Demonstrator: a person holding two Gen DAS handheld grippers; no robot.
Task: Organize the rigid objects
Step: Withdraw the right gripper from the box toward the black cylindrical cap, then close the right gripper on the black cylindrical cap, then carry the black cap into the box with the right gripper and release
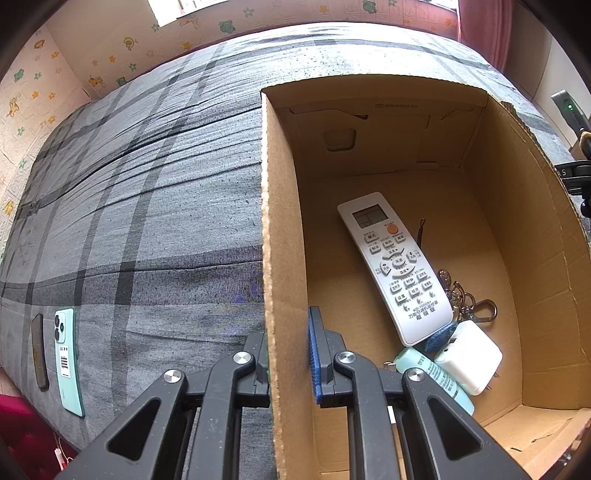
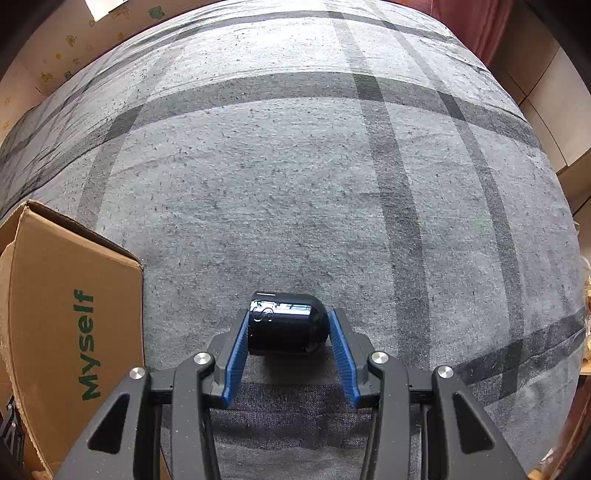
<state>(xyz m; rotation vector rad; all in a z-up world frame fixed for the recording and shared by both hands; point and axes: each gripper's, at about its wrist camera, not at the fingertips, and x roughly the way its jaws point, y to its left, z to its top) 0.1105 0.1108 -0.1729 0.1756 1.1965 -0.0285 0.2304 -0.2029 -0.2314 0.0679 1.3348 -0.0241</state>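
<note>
My left gripper [image 1: 286, 350] is shut on the left wall of the open cardboard box [image 1: 277, 206], one finger inside and one outside. Inside the box lie a white remote control [image 1: 393, 264], a white charger plug [image 1: 469, 356], a mint tube [image 1: 430, 373] and a bunch of keys [image 1: 465, 295]. In the right wrist view my right gripper [image 2: 288, 332] is shut on a glossy black cylinder [image 2: 286, 325] and holds it just above the grey checked bedsheet [image 2: 295, 184]. The box side [image 2: 66, 314] with green print stands at the left of it.
A mint green phone [image 1: 68, 360] and a dark flat phone [image 1: 38, 350] lie on the bedsheet [image 1: 147, 203] at the left edge. A wall with animal stickers [image 1: 55, 74] is behind the bed. A pink curtain [image 1: 484, 29] hangs at the back right.
</note>
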